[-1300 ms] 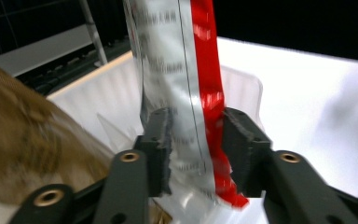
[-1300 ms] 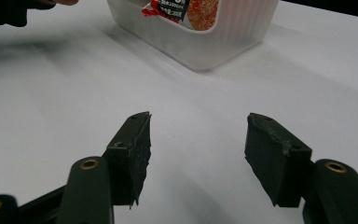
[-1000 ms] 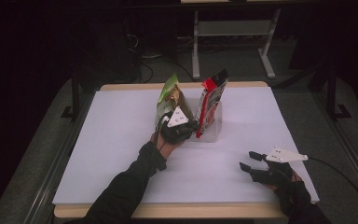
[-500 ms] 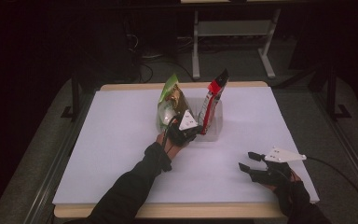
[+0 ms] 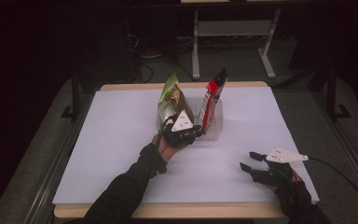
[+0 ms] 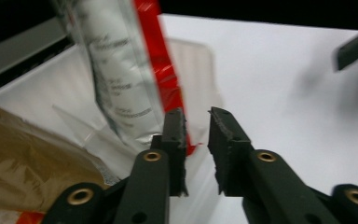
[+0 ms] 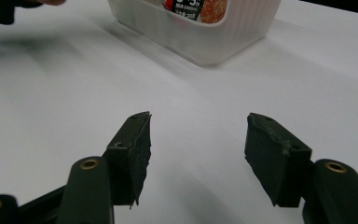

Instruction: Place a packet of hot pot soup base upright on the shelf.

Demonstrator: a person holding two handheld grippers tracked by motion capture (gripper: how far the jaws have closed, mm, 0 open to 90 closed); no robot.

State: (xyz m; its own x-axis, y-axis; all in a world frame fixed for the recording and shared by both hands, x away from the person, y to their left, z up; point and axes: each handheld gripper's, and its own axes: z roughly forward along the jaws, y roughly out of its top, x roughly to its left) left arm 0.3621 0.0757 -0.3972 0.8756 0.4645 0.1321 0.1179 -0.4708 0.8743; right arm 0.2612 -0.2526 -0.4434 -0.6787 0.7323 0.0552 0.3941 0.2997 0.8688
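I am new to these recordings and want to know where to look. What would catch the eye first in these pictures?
First, the two snack bags standing in the clear plastic bin at the table's far middle: a red pouch leaning right and a green-and-brown bag at its left. The left gripper is right at the red pouch, its fingers a narrow gap apart. The right gripper rests wide open over the white table, near the front right.

red packet (image 6: 165, 70): glossy foil | bin (image 7: 200, 35): translucent ribbed plastic | table sheet (image 5: 121, 140): matt white | brown bag (image 6: 23, 163): crinkled
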